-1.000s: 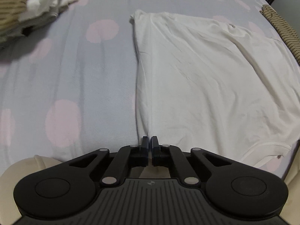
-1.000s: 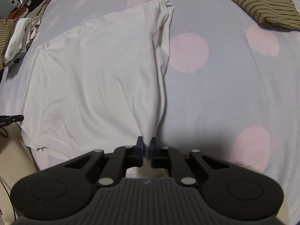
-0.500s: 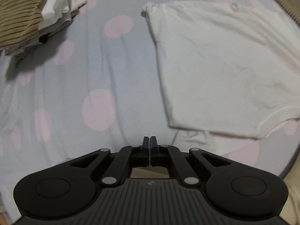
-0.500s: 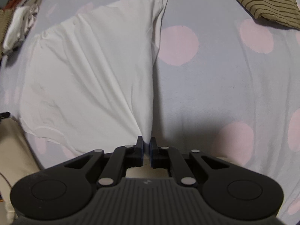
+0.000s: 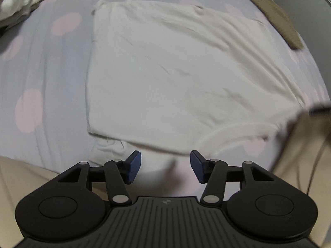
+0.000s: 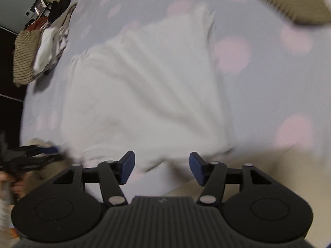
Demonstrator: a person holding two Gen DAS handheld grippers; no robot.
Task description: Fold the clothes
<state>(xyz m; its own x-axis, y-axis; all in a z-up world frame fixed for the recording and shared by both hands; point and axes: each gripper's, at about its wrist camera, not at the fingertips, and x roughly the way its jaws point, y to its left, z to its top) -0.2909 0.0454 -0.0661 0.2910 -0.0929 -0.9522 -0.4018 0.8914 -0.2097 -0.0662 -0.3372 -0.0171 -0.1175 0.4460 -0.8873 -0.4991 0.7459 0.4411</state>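
A white T-shirt [image 5: 175,72] lies spread on the lilac bedsheet with pink dots [image 5: 45,66]. Its near hem is folded over and rumpled. My left gripper [image 5: 165,166] hangs above that near hem with its jaws opening and nothing between the blue pads [image 5: 133,167]. In the right wrist view the same white T-shirt [image 6: 144,95] lies blurred, its near right corner bunched. My right gripper [image 6: 162,167] is also above the near hem, jaws opening, nothing pinched. The left gripper [image 6: 41,152] shows blurred at the left edge of that view.
A pile of clothes [image 6: 39,49], striped brown and white, sits at the far left of the bed. A striped brown garment [image 5: 275,22] lies at the right side. A person's beige trousers [image 5: 304,144] frame the near edge. Dark clutter [image 6: 58,6] stands beyond the bed.
Both grippers, shut on the shirt's near edges before, have let go and now stand open. The shirt has dropped flat onto the bed. Both views shifted inward over the shirt.
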